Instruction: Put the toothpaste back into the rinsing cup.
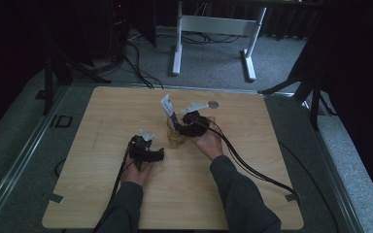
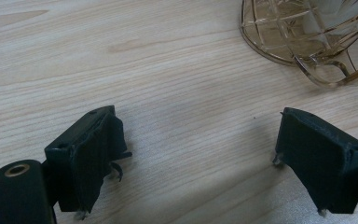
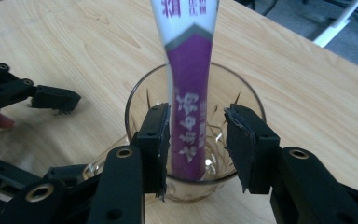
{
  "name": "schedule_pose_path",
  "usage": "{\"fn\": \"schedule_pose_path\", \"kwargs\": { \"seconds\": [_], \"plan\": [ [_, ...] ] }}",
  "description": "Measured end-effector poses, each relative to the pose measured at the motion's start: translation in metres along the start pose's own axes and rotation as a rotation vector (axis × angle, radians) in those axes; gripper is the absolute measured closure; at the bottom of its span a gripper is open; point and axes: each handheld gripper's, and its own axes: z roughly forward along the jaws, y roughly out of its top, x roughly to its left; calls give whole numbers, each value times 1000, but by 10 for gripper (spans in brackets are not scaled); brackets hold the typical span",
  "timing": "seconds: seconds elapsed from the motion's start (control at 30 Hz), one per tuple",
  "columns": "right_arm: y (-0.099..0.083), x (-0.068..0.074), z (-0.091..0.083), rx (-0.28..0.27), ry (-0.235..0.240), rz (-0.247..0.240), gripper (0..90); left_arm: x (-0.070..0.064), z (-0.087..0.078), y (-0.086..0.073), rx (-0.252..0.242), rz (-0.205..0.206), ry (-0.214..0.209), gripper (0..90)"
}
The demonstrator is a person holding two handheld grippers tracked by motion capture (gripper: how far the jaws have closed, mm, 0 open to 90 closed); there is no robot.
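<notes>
A clear, amber-tinted glass cup [image 1: 175, 140] stands near the middle of the wooden table [image 1: 252, 160]. A white and purple tube [image 3: 189, 116] stands upright in the glass [image 3: 140, 100], its top sticking out [image 1: 168, 108]. My right gripper [image 3: 196, 126] straddles the tube at the rim. Its left jaw touches the tube and a gap shows at the right jaw, so it is open. My left gripper [image 2: 198, 135] is wide open over bare wood, with nothing between its jaws. It lies just left of the glass [image 2: 303, 37]. From above, the left gripper [image 1: 158, 154] and right gripper [image 1: 179, 127] flank the glass.
A small grey disc [image 1: 212, 104] lies on the table behind the glass. Black cables [image 1: 252, 170] trail from the right gripper toward the table's near right corner. The left gripper [image 3: 51, 100] sits off to the left in the right gripper view. A white desk frame [image 1: 213, 29] stands on the floor beyond.
</notes>
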Motion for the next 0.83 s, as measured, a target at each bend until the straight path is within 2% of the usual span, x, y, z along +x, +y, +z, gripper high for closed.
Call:
{"fn": "schedule_pose_path", "kwargs": {
  "seconds": [0.07,0.27,0.4,0.53,0.63,0.67,0.77,0.83],
  "plan": [
    [-1,-2,-1,-3,9,25,598,0,0,0,0,0,0,129],
    [1,-3,-9,-35,20,39,591,0,0,0,-1,0,0,129],
    [5,-1,-24,-65,21,19,570,0,0,0,-1,-1,0,129],
    [2,-3,-36,-85,18,8,554,0,0,0,1,0,0,129],
    [-14,-16,-50,-82,-5,46,550,0,0,0,1,-1,-1,129],
    [-20,-20,-54,-88,1,67,546,0,0,0,0,-1,0,129],
    [-38,-35,-69,-111,2,152,540,0,0,0,0,0,-1,129],
    [-52,-47,-79,-124,5,227,533,0,0,0,-1,-1,0,129]
  ]
}}
